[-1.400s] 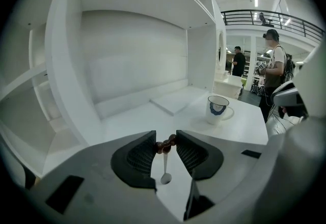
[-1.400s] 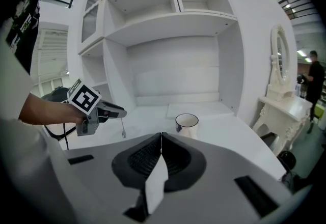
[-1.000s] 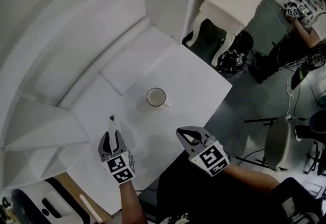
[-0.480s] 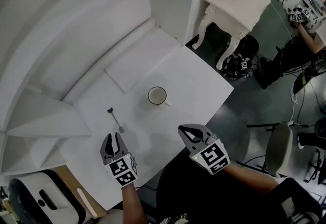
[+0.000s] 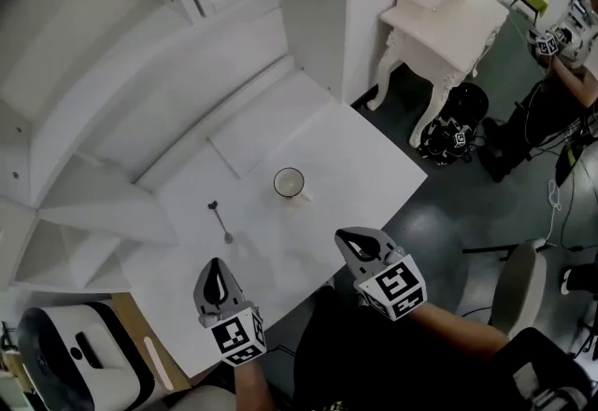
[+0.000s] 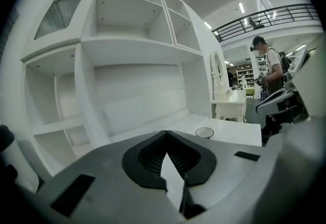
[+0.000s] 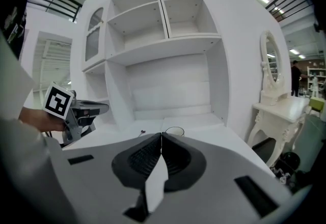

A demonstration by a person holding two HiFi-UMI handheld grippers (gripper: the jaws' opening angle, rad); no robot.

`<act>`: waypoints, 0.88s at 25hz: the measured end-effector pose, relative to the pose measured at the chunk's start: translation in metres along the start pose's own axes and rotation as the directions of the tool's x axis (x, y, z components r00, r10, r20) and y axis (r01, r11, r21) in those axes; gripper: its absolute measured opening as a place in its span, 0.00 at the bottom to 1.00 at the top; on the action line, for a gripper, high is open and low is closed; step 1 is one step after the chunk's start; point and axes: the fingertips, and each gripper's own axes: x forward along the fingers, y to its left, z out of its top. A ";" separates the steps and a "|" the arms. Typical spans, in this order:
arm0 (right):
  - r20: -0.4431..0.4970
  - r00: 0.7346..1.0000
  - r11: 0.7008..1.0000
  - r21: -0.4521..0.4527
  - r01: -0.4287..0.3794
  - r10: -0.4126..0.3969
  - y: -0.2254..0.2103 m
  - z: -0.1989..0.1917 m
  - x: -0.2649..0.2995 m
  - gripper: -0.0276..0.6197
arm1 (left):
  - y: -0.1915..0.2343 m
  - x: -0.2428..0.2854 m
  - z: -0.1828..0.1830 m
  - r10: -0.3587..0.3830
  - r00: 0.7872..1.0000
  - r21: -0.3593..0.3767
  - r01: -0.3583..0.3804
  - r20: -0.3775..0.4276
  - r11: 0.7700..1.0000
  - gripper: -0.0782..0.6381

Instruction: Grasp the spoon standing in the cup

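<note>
Both tongs are being held clenched on nothing at the near edge of the counter (image 5: 360, 152): left tongs (image 5: 214, 266), right tongs (image 5: 344, 237). Spoon (image 5: 221, 221) is being observed lying flat on the counter, outside the cup (image 5: 289, 182), apart from it.

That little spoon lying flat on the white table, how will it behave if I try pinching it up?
The spoon looks thin and small, so probably light and stiff. It lies flat on the smooth white table, so it may skid or spin rather than lift. Well apart from the cup, a push likely won't hit it.
</note>
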 end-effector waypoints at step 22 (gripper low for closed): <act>0.151 0.986 0.998 0.012 0.066 -0.067 -0.028 0.010 -0.100 0.14 | -0.055 -0.105 0.001 0.024 0.999 -0.031 -0.023 0.047 0.999 0.12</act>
